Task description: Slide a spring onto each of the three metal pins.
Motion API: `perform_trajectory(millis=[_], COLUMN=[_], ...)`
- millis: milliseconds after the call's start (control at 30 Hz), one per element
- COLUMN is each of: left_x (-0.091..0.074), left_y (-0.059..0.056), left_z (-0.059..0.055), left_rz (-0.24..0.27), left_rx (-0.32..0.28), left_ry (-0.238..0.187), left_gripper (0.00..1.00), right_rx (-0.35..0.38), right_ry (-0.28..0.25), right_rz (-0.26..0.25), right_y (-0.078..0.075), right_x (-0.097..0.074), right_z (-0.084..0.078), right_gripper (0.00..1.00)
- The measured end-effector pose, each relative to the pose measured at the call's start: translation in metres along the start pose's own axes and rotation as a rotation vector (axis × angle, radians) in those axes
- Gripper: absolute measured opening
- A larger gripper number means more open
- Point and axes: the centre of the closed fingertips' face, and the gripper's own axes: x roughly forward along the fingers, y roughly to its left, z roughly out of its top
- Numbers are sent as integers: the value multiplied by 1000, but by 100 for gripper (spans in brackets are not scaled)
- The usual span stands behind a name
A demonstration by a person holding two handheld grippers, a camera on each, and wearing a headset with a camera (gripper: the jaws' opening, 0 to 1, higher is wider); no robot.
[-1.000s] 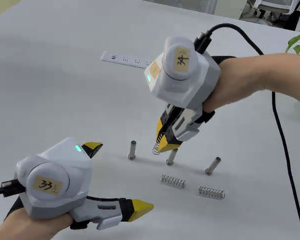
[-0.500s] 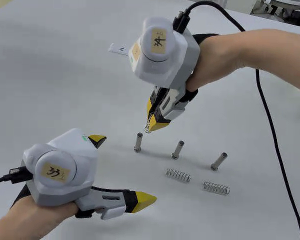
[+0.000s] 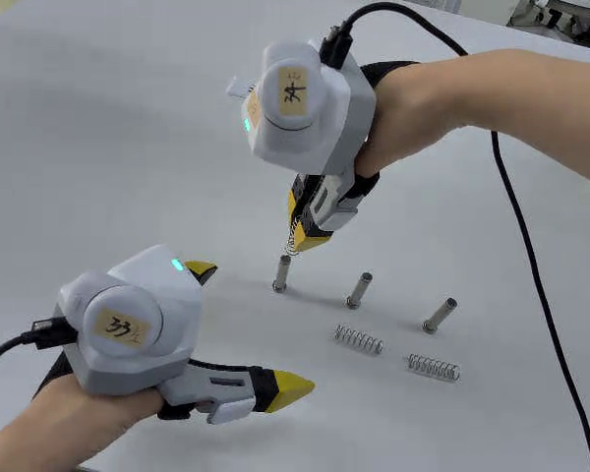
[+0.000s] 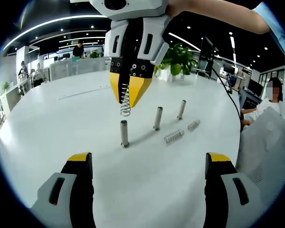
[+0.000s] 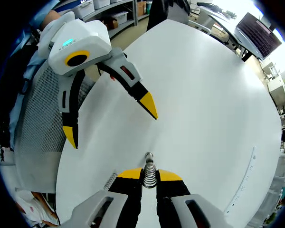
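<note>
White tabletop is carrying the whole layout. At the near left of the head view I am holding the left gripper low over the table, its yellow-tipped jaws spread wide with nothing between them; in the left gripper view the same jaws are rising from the bottom edge, well apart, and are framing the row of pins.

Right of it and higher, I am pointing the right gripper steeply downward. Its jaws are pinching one spring near the upper end, so that the coil is hanging out below the tips. The spring's lower end is sitting just above the top of the left pin, not touching it. In the right gripper view the spring is lying between the closed tips, with the pin's head showing just past it.

Further right, the middle pin and the right pin are standing bare. Two loose springs are lying flat on the table in front of them: one near the middle pin, the other near the right pin. A black cable is trailing along the far right.
</note>
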Motion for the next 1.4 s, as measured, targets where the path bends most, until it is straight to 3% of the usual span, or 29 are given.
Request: perform_trajectory(millis=[967, 1400], left_x=[-2, -4], left_y=[0, 3], left_z=[-10, -13], left_rz=[2, 7], left_rx=[-18, -27], left_ry=[20, 25], left_gripper=[93, 91], right_rx=[-27, -44], right_ry=[13, 29], right_rz=[14, 27], right_y=[1, 0], right_x=[12, 29], right_z=[3, 1], right_gripper=[7, 7])
